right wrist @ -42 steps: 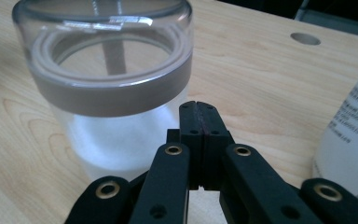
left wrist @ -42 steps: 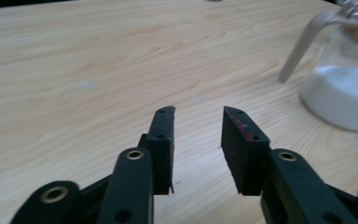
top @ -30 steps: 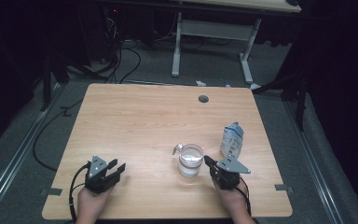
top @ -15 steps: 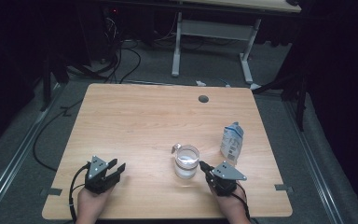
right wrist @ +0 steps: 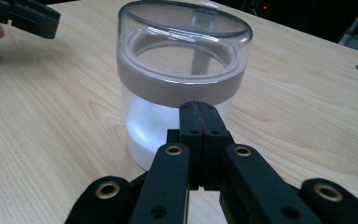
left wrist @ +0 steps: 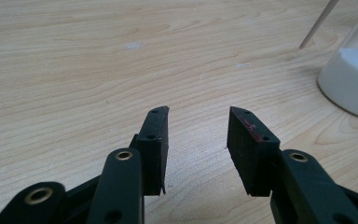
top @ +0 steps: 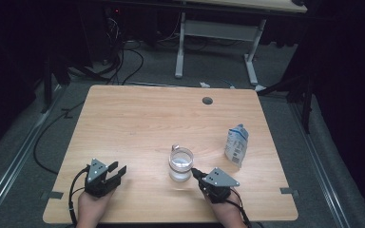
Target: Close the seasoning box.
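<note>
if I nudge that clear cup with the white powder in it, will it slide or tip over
The clear cup looks rigid, wide and squat, so it would probably slide on the wooden table rather than tip. The white powder sits low in it, which likely adds steadiness. Its walls look smooth, so the shut right gripper pushing low may glance off to one side.

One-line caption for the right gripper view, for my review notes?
Shut right tongs point at a clear jar partly filled with white powder on the wooden table.
</note>
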Tool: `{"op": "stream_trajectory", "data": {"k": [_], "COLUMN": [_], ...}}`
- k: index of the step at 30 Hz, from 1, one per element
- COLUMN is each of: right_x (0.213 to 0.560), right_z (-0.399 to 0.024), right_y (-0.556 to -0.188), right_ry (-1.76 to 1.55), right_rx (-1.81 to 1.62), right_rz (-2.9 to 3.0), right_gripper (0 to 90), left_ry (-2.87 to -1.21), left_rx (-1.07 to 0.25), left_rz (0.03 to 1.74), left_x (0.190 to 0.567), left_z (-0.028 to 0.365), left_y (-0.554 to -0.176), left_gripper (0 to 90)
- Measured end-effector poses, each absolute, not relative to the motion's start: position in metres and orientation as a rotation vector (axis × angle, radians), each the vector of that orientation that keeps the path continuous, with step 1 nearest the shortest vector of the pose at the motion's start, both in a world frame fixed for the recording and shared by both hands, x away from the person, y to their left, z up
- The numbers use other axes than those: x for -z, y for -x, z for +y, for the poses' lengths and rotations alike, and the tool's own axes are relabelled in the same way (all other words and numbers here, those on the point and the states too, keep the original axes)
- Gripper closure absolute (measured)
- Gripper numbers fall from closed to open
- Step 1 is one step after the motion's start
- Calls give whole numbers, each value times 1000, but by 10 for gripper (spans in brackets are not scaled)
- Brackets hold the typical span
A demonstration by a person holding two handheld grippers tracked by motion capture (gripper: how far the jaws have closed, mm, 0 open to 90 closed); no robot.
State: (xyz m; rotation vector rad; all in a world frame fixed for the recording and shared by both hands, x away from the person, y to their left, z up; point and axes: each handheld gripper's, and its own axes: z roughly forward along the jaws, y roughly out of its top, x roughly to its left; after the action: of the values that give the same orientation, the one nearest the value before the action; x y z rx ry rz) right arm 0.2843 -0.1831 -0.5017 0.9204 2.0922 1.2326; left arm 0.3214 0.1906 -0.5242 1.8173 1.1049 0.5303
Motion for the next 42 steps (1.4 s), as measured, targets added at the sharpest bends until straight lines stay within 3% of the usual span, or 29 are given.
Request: {"op": "stream_trajectory", "data": {"k": [19, 42], "right_x": [502, 500], "right_z": [-161, -165], "right_y": [-284, -283], "right_ry": [-858, -868], "right_rx": [-1253, -1262], "right_rz": [2126, 2115], "right_gripper": [897, 867], "left_ry": [-1816, -1819], "left_rx": [-532, -530], "left_rz": [1109, 1107], "left_x": [525, 525], "left_z": [191, 191], "left_y": [-321, -320], "left_gripper": [591, 591]}}
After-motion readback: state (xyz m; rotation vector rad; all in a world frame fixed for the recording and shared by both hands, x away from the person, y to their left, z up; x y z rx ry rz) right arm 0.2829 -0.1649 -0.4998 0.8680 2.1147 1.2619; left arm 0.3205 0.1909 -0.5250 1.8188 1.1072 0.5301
